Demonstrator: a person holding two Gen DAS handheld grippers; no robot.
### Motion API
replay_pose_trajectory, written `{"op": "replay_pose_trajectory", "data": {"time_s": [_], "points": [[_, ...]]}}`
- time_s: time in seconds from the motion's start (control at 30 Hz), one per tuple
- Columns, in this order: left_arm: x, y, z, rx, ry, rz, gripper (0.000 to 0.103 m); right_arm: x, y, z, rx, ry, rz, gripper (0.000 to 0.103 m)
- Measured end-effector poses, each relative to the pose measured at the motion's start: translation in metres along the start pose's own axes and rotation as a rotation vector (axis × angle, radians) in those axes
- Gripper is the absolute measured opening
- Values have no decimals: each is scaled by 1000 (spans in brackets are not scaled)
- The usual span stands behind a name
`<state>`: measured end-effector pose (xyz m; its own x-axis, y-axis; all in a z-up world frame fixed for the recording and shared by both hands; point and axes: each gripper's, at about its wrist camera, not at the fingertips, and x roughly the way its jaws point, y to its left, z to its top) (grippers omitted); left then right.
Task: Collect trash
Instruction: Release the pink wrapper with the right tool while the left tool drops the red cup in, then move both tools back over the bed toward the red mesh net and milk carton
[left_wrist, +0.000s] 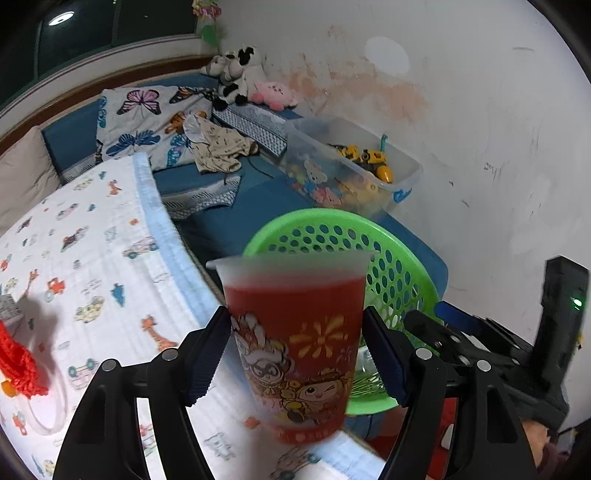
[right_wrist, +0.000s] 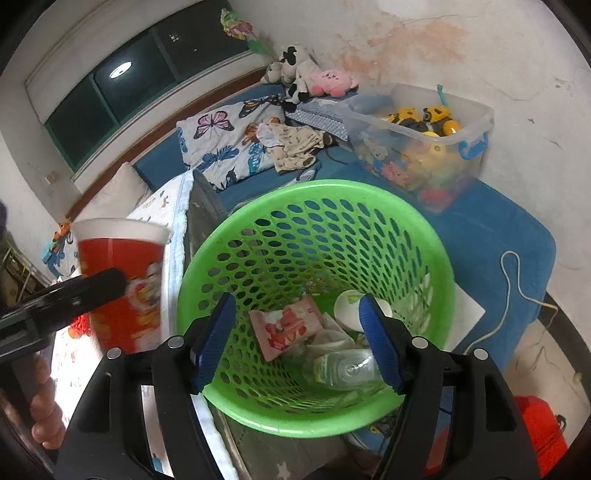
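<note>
Jaws of right gripper (right_wrist: 297, 341) apart over basket (right_wrist: 207, 254); only its cam shows trash inside.

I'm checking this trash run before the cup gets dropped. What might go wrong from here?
1. The red cup, held in the left tongs, is not yet over the green basket; released now, it would likely land on the printed blanket.
2. The open right tongs hang over the basket mouth and may block the cup.

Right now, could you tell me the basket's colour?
Bright green basket, perforated; the right wrist view shows it best.
</note>
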<state>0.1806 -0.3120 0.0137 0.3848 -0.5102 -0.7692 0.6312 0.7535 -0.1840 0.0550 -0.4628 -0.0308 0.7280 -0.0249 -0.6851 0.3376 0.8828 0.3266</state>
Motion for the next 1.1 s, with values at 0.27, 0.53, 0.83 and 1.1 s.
{"op": "replay_pose_trajectory", "data": {"time_s": [0.27,0.53,0.83,1.1], "points": [[28,-23,9,29,30,-5,70,-8,-14,-3,20,-12,-12,71],[39,-17,0,13,70,-17,79,-8,-17,-7,25,-10,-15,71],[17,0,-18,-9,42,-24,80,-14,-4,-11,4,-13,5,71],[-21,41,-44,-60,-7,47,80,-6,30,-19,-55,16,48,71]]}}
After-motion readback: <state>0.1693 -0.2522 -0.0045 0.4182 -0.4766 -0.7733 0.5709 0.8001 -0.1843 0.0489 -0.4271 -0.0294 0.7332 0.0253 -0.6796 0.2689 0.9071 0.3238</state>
